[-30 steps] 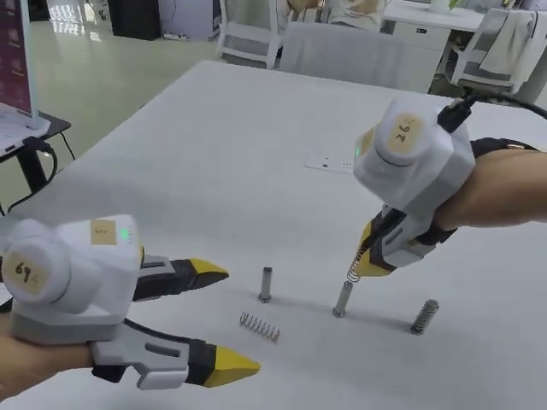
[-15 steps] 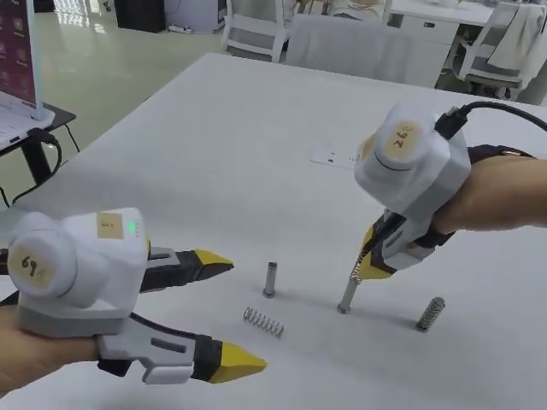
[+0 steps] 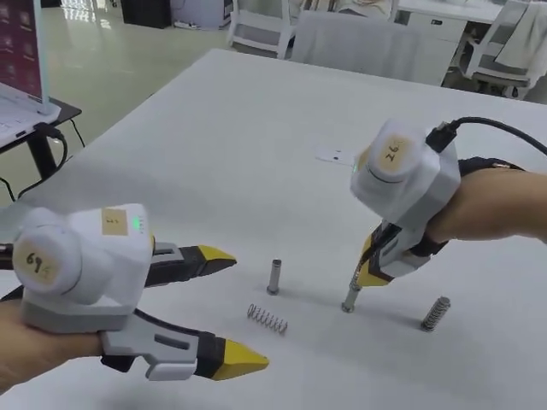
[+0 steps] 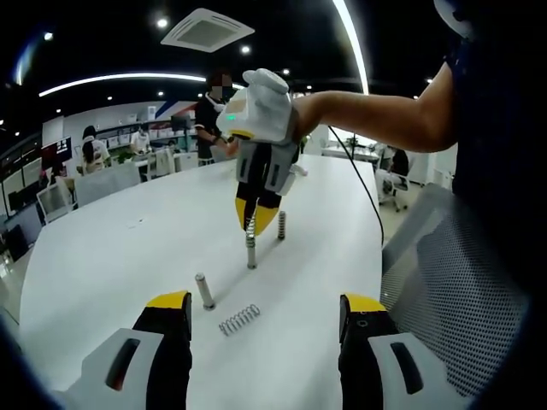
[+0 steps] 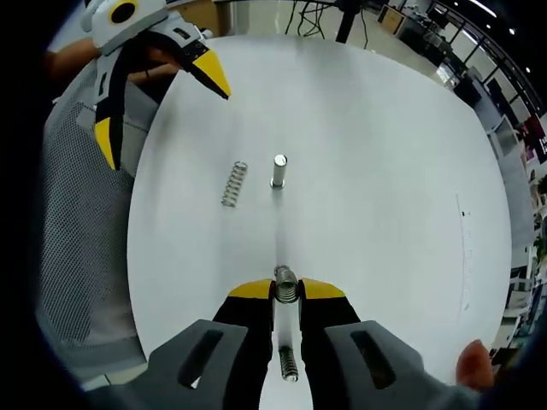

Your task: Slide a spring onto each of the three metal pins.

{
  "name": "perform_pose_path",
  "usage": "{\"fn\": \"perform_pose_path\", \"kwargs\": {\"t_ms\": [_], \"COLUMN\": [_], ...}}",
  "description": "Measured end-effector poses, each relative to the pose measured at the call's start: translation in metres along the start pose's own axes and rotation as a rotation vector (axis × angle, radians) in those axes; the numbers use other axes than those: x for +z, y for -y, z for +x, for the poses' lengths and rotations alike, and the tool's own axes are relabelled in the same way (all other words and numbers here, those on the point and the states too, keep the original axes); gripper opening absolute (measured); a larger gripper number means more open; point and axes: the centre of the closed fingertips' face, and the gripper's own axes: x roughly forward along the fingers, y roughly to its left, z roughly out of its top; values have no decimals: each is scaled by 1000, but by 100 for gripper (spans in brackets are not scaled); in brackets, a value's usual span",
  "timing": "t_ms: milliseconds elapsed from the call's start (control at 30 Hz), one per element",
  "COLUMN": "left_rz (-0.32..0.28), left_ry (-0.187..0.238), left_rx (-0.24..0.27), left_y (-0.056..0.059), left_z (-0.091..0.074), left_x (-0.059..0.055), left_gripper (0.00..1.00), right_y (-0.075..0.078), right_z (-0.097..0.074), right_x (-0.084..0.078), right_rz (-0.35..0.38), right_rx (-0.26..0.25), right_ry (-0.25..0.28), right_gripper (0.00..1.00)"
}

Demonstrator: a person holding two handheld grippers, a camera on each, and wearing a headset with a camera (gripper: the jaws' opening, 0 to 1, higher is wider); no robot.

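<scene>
Clamping a spring [image 5: 286, 287], right gripper [image 3: 369, 273] hides top of pin [image 3: 350, 298].

Before left pin [image 3: 274, 277], seemingly apart: loose spring [image 3: 267, 319].

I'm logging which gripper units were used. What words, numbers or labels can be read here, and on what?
"69": handwritten on the round sticker on the left gripper.
"26": handwritten on the round sticker on the right gripper.
Square label atop the left gripper: unreadable.
Dark red banner, far left: too blurred.
</scene>
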Motion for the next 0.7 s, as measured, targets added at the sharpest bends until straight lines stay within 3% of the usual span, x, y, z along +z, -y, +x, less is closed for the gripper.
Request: {"fn": "perform_pose_path", "kwargs": {"t_ms": [700], "left_rz": [3], "left_ry": [-8], "left_rx": [-2], "left_y": [0], "left_z": [2], "left_x": [-1], "left_gripper": [66], "right_y": [1], "right_z": [29], "right_x": [-12], "right_rz": [0], "right_rx": [12], "right_ry": [-38], "right_gripper": [9]}}
